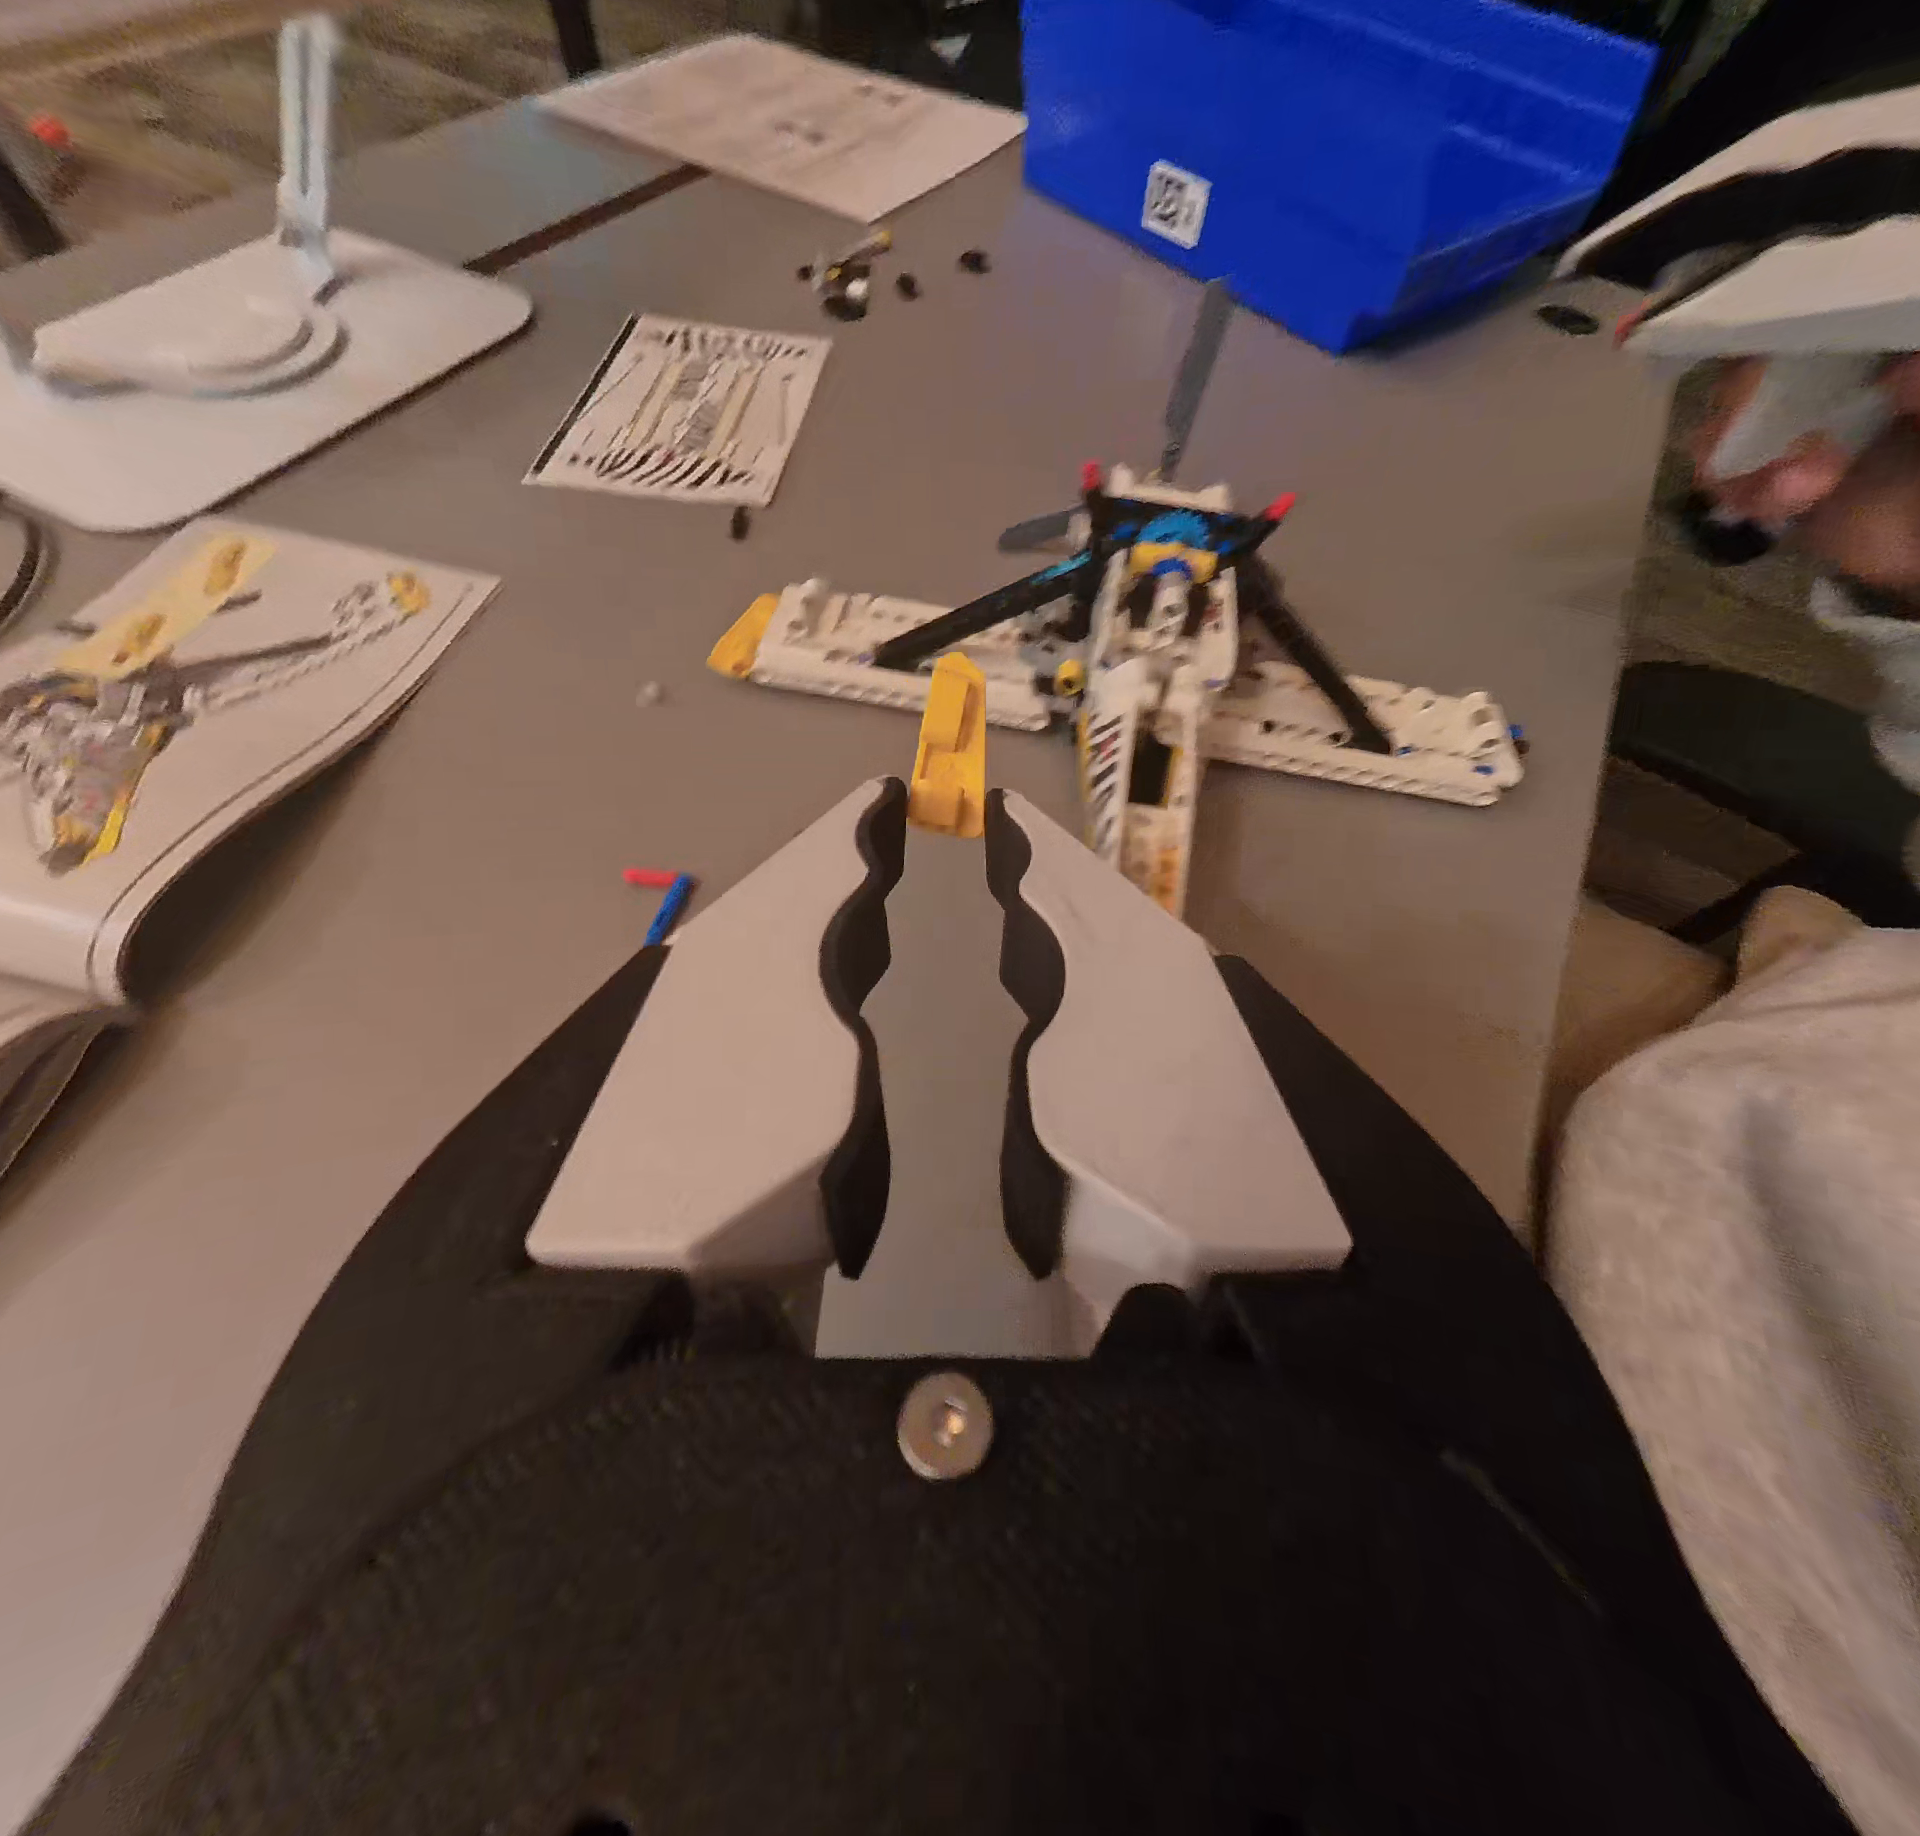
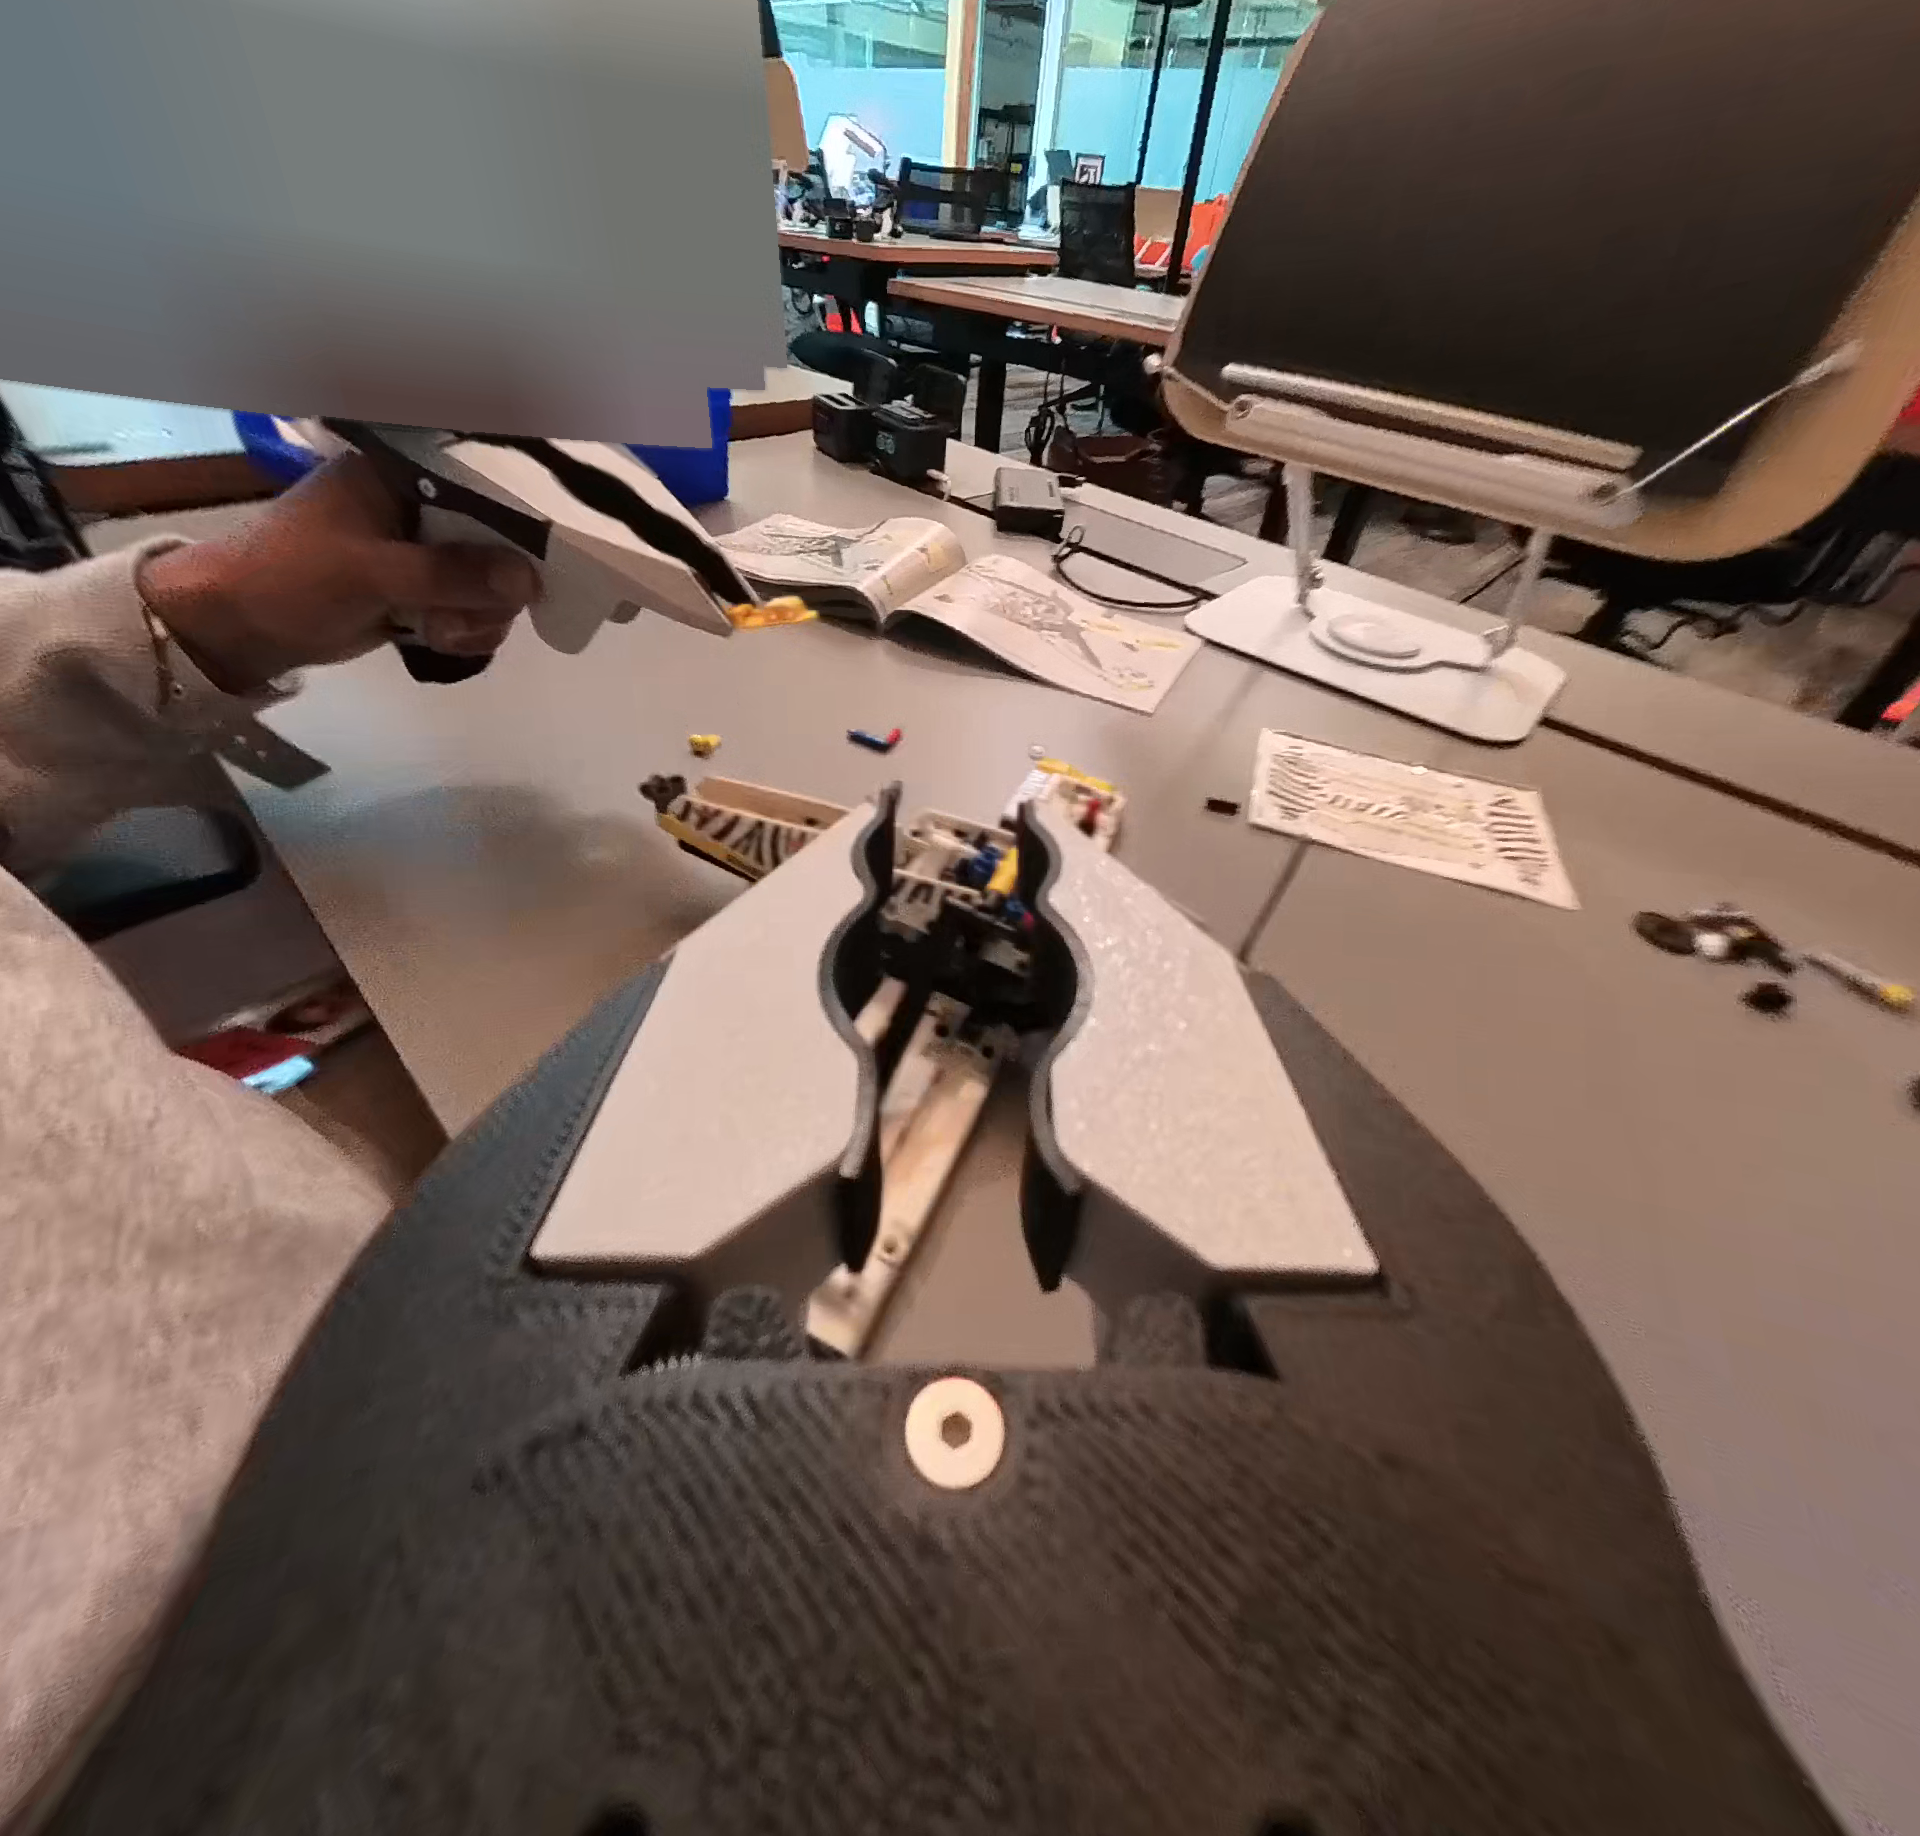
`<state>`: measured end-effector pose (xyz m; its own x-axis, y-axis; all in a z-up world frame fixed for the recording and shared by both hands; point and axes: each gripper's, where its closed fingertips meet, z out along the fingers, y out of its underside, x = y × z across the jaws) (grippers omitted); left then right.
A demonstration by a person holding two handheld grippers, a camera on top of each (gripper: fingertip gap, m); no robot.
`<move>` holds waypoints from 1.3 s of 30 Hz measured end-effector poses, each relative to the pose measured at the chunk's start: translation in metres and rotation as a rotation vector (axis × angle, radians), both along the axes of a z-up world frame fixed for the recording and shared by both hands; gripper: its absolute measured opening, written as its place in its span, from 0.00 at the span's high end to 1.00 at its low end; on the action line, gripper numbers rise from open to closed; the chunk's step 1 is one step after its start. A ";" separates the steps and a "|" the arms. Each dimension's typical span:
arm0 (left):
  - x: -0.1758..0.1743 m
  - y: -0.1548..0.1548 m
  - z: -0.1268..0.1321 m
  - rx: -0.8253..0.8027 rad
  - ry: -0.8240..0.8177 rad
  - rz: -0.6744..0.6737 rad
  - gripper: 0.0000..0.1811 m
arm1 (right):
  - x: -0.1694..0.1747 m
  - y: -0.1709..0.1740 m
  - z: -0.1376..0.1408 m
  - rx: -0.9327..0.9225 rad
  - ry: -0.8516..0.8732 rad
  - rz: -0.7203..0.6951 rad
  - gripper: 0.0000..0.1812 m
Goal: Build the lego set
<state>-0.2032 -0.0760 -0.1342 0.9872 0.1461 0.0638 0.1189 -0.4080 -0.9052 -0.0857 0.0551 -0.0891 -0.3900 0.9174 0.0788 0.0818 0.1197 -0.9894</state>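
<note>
**A:** What have you got in your left gripper [image 1: 943,799]?

**B:** You're pinching a yellow piece [image 1: 948,742] at the tips. The jaws are pressed onto its near end, and its long side sticks straight out past the tips, away from you.

**A:** And your right gripper [image 2: 951,836]?

**B:** Its jaws are spread a bit. Nothing looks squeezed. It hangs right over the plane model [image 1: 1132,643], and you can see the plane's middle through the gap. I can't tell if the tips touch it.

**A:** Where is the plane?

**B:** It lies flat on the grey table [image 1: 468,1007]. Its long white wings run left to right. Its striped body points back toward you. From your left jaws, the plane is ahead and a little to the right, close by.

**A:** So which hand is nearer?

**B:** Your right one is nearer the plane. But your left one has the piece, so I think the left must bring it over while the right holds the plane down.

**A:** Anything else around?

**B:** The open booklet [image 1: 208,685] is to the left, a sticker sheet [image 1: 681,410] farther out, and a blue bin [image 1: 1330,124] at the back. A few tiny pieces [image 1: 660,898] lie loose near your left jaws.
</note>
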 end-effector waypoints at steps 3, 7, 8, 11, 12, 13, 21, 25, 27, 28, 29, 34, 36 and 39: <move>0.026 0.014 0.013 0.024 0.026 -0.061 0.93 | -0.009 -0.029 -0.003 -0.130 -0.032 0.090 0.87; 0.052 0.027 0.024 0.054 0.051 -0.118 0.93 | -0.016 -0.063 -0.004 -0.315 -0.086 0.208 0.83; 0.057 0.030 0.026 0.058 0.054 -0.130 0.93 | -0.018 -0.070 -0.004 -0.360 -0.097 0.234 0.82; 0.067 0.034 0.029 0.070 0.067 -0.145 0.93 | -0.023 -0.079 -0.008 -0.463 -0.128 0.263 0.81; 0.070 0.035 0.031 0.081 0.063 -0.151 0.93 | -0.025 -0.080 -0.008 -0.492 -0.129 0.264 0.81; 0.073 0.037 0.033 0.094 0.053 -0.162 0.93 | -0.026 -0.081 -0.008 -0.522 -0.130 0.264 0.82; 0.095 0.049 0.032 0.141 0.011 -0.214 0.93 | -0.029 -0.082 -0.001 -0.695 -0.140 0.313 0.89; 0.101 0.052 0.034 0.175 0.003 -0.223 0.93 | -0.027 -0.080 0.001 -0.751 -0.134 0.338 0.96; 0.102 0.054 0.034 0.184 0.003 -0.222 0.93 | -0.027 -0.079 0.001 -0.767 -0.134 0.347 0.97; 0.102 0.054 0.035 0.189 0.006 -0.219 0.93 | -0.027 -0.078 0.001 -0.772 -0.133 0.347 0.97; 0.102 0.054 0.035 0.192 0.007 -0.217 0.93 | -0.027 -0.078 0.001 -0.774 -0.132 0.347 0.97; 0.101 0.054 0.036 0.211 0.005 -0.209 0.93 | -0.028 -0.077 0.002 -0.760 -0.119 0.331 0.97; 0.101 0.054 0.037 0.219 0.005 -0.209 0.93 | -0.028 -0.076 0.002 -0.756 -0.113 0.329 0.97; 0.101 0.054 0.038 0.230 0.007 -0.207 0.93 | -0.027 -0.075 0.003 -0.758 -0.114 0.330 0.98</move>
<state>-0.1020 -0.0219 -0.0958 0.9950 -0.0759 0.0645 0.0475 -0.2074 -0.9771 -0.1131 -0.0202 -0.0863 -0.6161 0.5432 -0.5705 0.2641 -0.5399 -0.7992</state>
